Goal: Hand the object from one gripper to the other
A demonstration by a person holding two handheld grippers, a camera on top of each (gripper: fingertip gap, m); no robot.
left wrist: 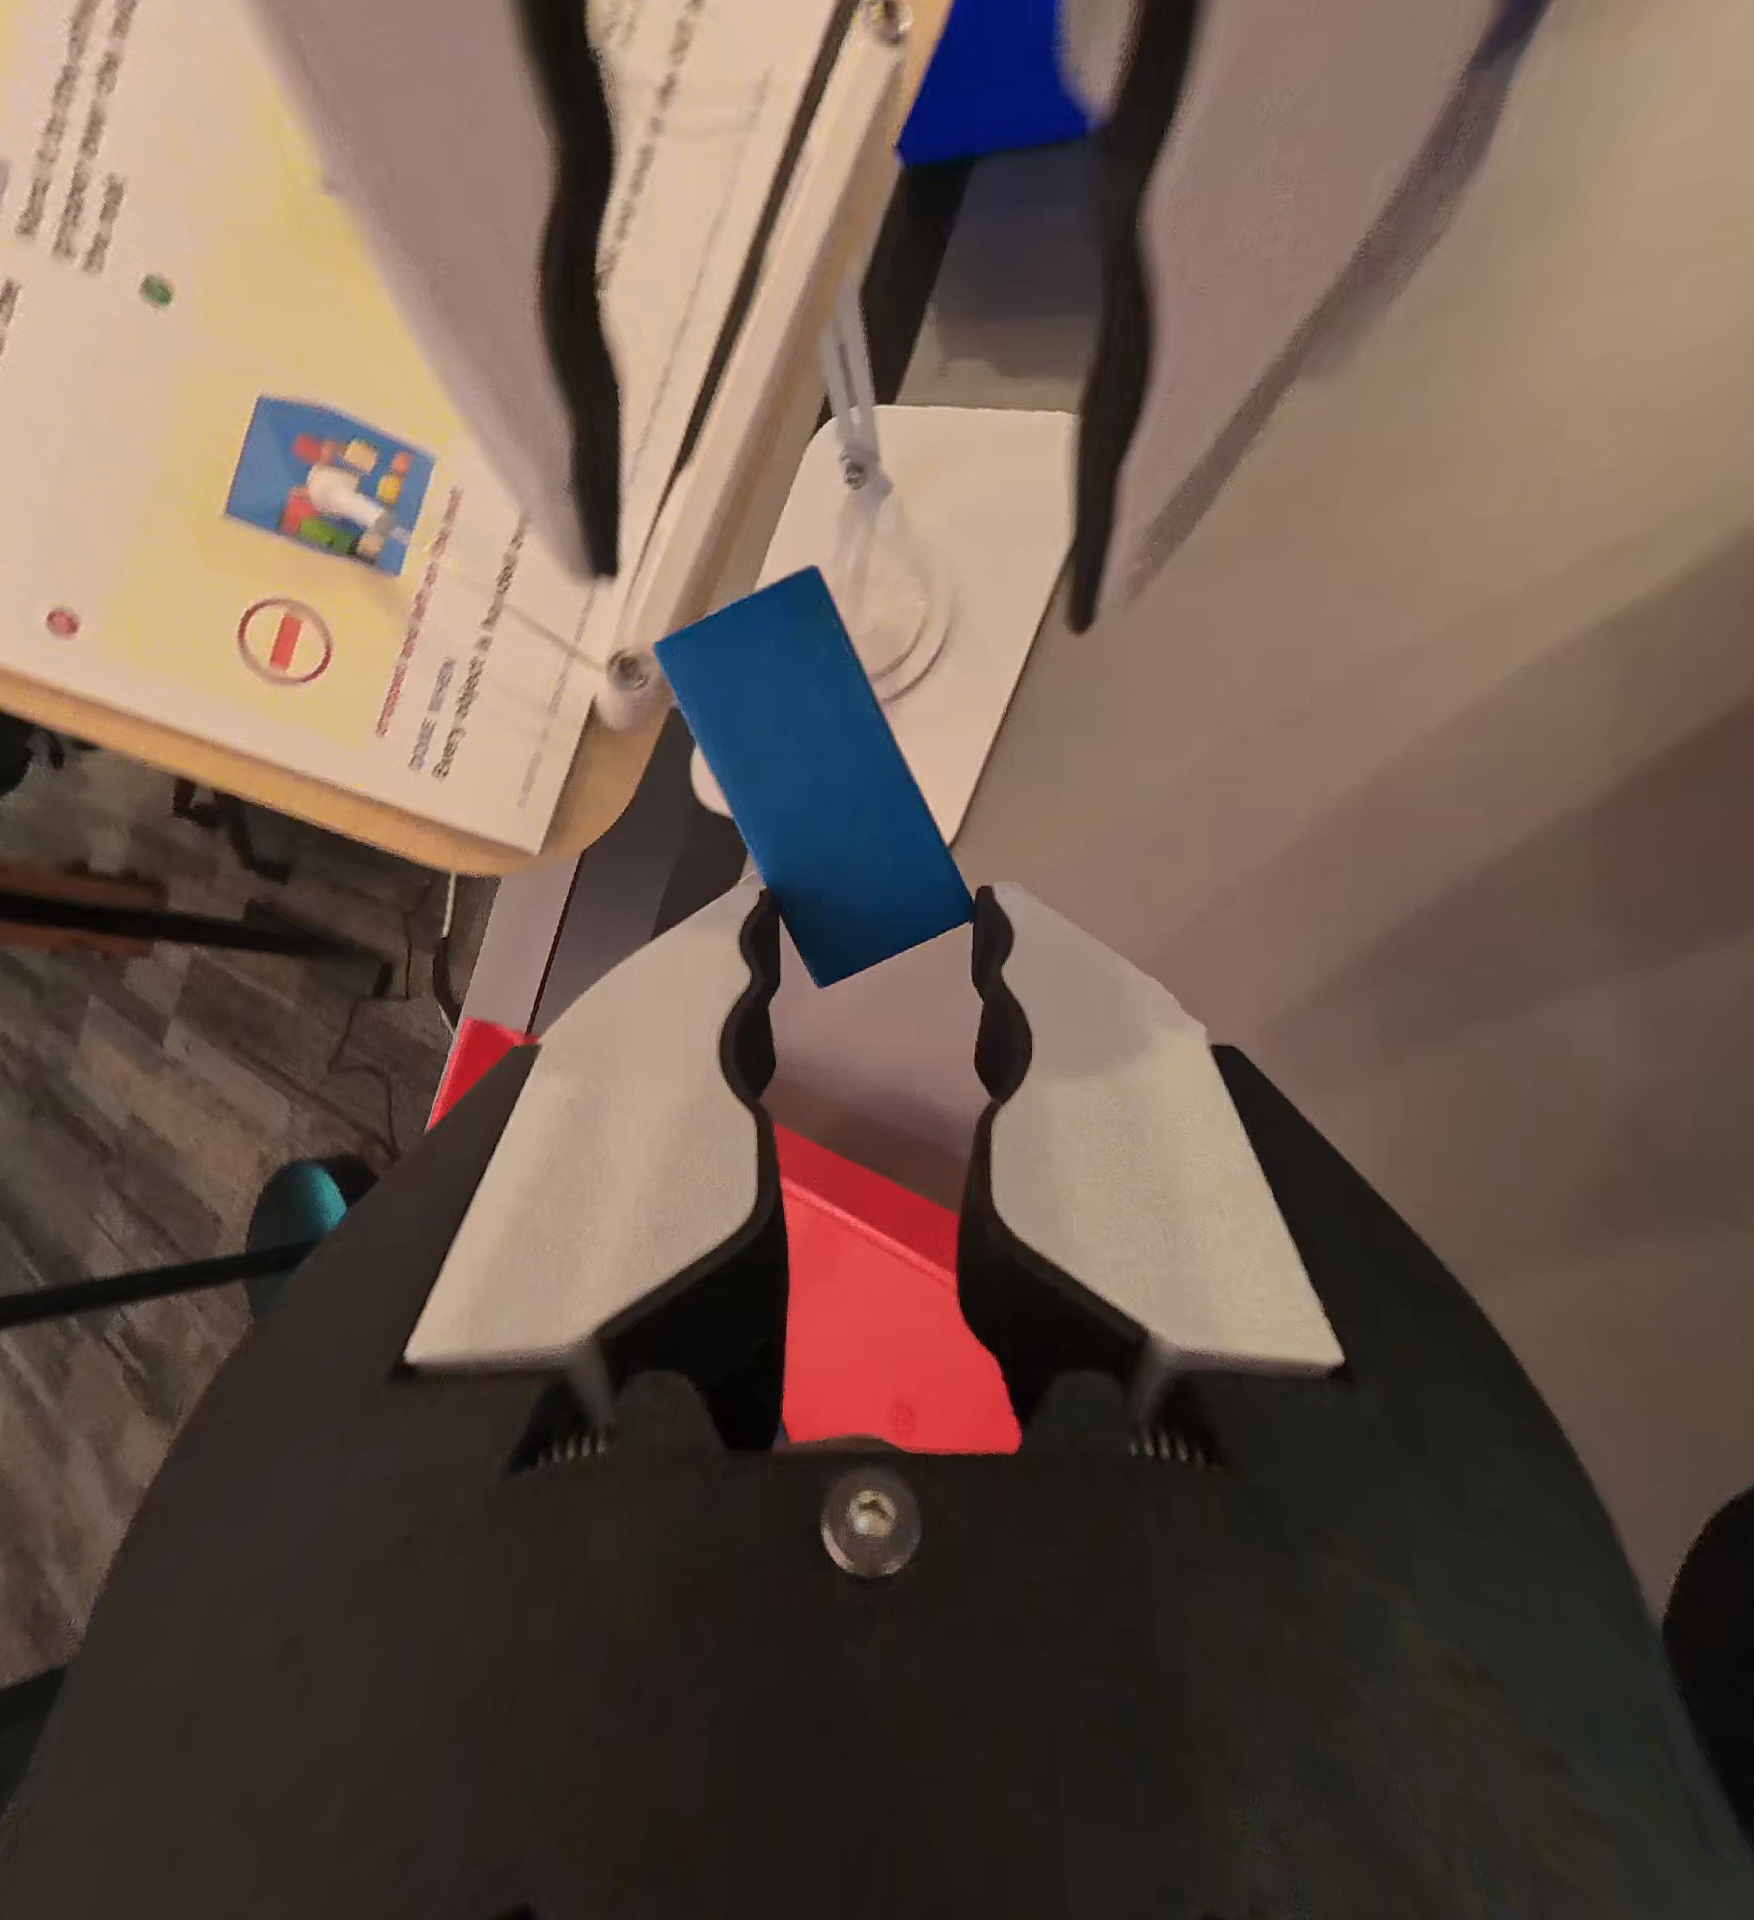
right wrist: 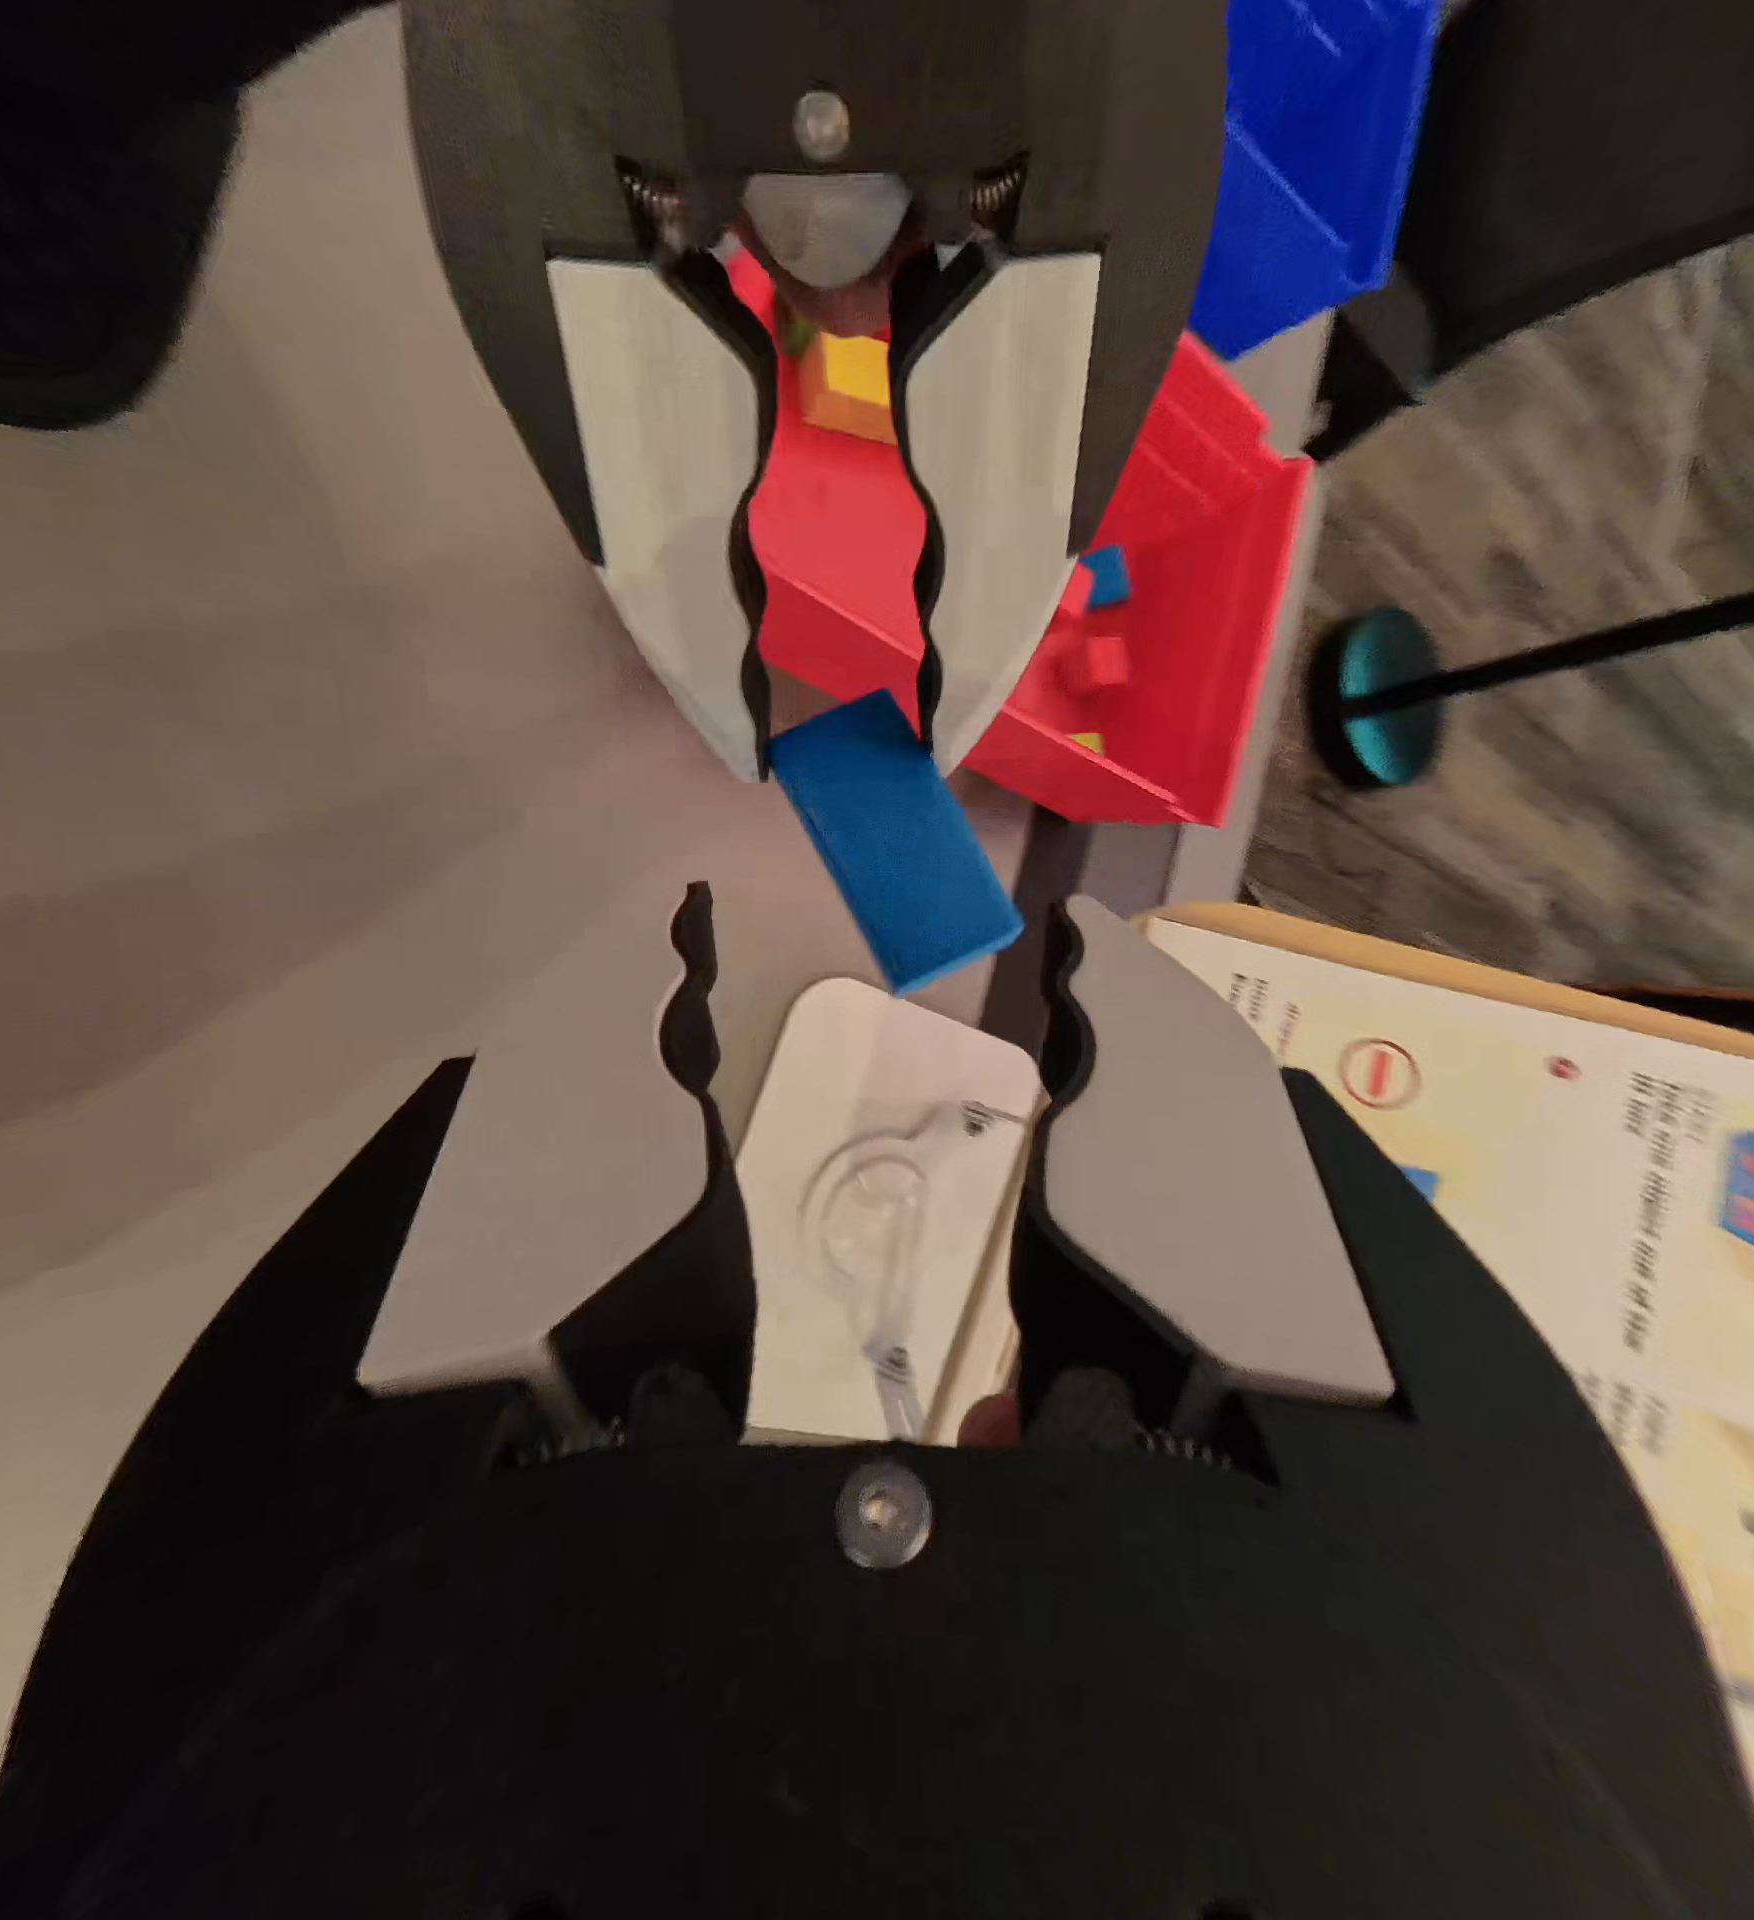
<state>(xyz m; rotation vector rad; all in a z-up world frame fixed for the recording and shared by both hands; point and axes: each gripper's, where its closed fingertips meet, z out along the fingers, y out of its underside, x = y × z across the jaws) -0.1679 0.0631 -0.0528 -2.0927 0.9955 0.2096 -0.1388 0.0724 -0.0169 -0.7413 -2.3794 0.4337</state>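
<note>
The left tool (left wrist: 873, 914) grips a blue rectangular block (left wrist: 811, 774) by one end, its two black wavy pads (left wrist: 761, 935) pressed against the block's narrow sides. The rest of the block sticks out past the fingertips, tilted, toward the right tool (right wrist: 878, 914). The right tool faces it with jaws spread wide; the block's free end (right wrist: 914, 894) reaches just into the mouth of that gap, nearer one finger, and neither pad (right wrist: 694, 935) touches it.

Both tools hang above a grey counter (left wrist: 1372, 831). Below them lies a white plate with a clear hook (right wrist: 883, 1195). A red bin (right wrist: 1195, 623) holding small coloured blocks sits behind the left tool, with a blue bin (right wrist: 1309, 166) beyond it. A printed instruction sheet (right wrist: 1538, 1174) lies on a wooden board (left wrist: 260, 769) beside the counter.
</note>
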